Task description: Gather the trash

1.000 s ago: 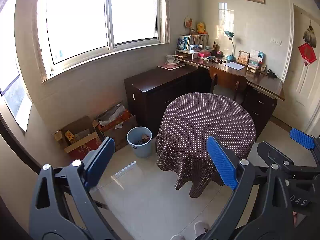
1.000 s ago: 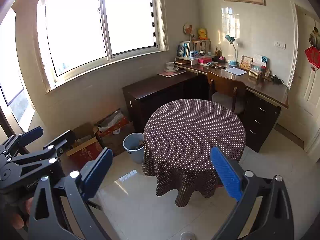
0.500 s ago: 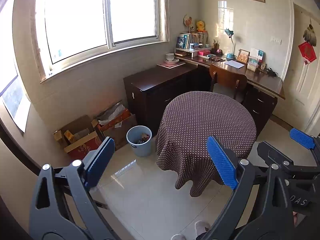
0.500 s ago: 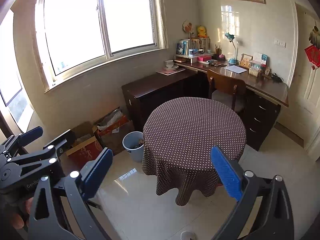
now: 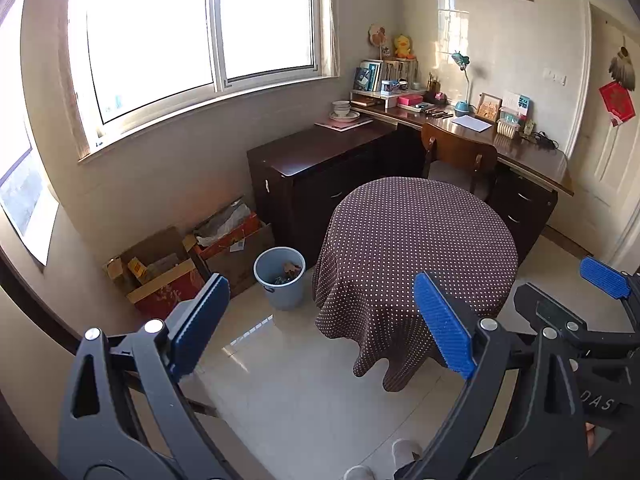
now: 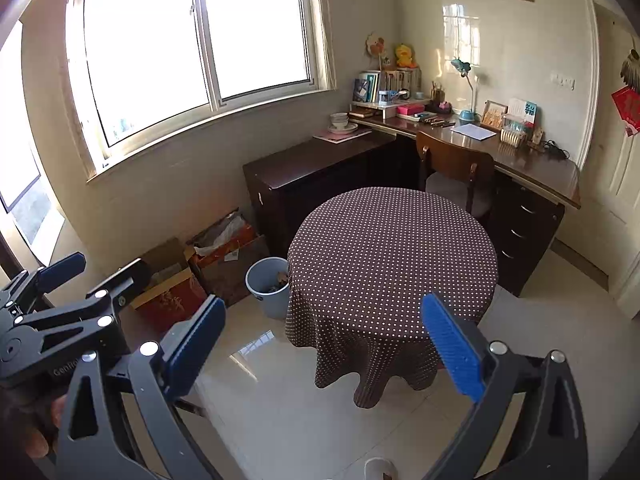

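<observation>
A grey-blue waste bin (image 5: 280,278) with scraps inside stands on the tiled floor left of the round table (image 5: 416,248); it also shows in the right wrist view (image 6: 267,286). My left gripper (image 5: 322,326) is open and empty, held high above the floor, well short of the bin. My right gripper (image 6: 324,336) is open and empty, also well short of the table (image 6: 392,264). Each gripper shows at the edge of the other's view. No loose trash is visible on the table top or floor.
Open cardboard boxes (image 5: 160,272) sit against the wall under the window. A dark cabinet (image 5: 320,176), a desk (image 5: 528,156) with clutter and a wooden chair (image 5: 460,160) stand behind the table. A door (image 5: 612,160) is at right.
Both views have shifted slightly; the table and bin sit a little differently in frame. Both grippers stay open and empty.
</observation>
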